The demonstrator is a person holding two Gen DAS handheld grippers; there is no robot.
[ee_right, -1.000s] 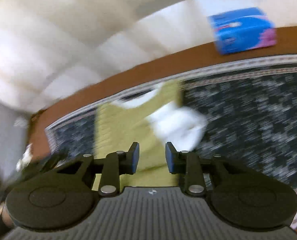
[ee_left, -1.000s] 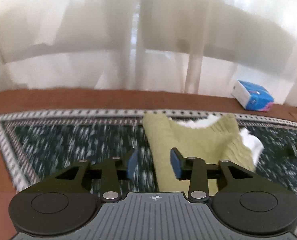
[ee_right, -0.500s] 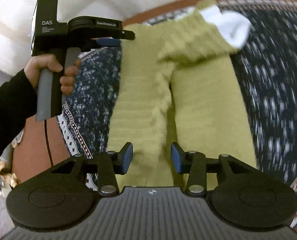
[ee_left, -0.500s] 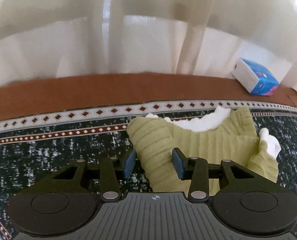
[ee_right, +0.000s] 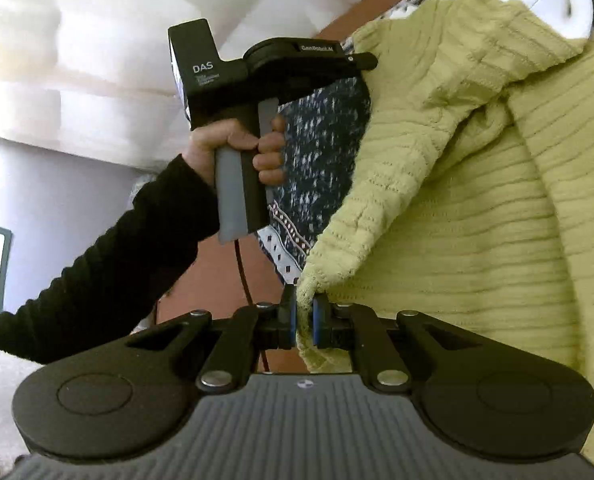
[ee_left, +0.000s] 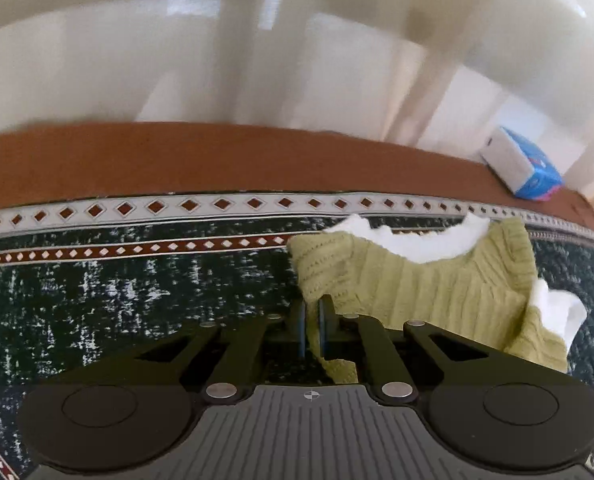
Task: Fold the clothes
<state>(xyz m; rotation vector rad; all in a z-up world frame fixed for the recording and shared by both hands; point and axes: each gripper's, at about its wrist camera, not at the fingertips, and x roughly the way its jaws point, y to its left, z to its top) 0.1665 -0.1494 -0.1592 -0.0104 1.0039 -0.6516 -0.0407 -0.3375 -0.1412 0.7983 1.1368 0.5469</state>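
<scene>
A green knit sweater (ee_left: 417,280) with a white collar lies on a dark patterned rug (ee_left: 137,280). My left gripper (ee_left: 312,316) is shut on the sweater's left edge, just below the shoulder. In the right wrist view the sweater (ee_right: 477,200) fills the right side, one sleeve folded across it. My right gripper (ee_right: 304,320) has its jaws closing, and the pads pinch the sweater's lower left corner between them. The left gripper (ee_right: 371,63) shows there too, its tip at the sweater's upper edge, held by a hand (ee_right: 237,148) in a black sleeve.
A blue tissue pack (ee_left: 525,168) sits on the brown surface (ee_left: 177,156) beyond the rug's far right corner. Pale curtains (ee_left: 257,60) hang behind. The rug's patterned border (ee_right: 285,236) runs under the sweater's left edge.
Both grippers dropped toward the sweater's left edge and went from open to closed on the cloth. The right view swung from the tissue pack over to the sweater's lower corner.
</scene>
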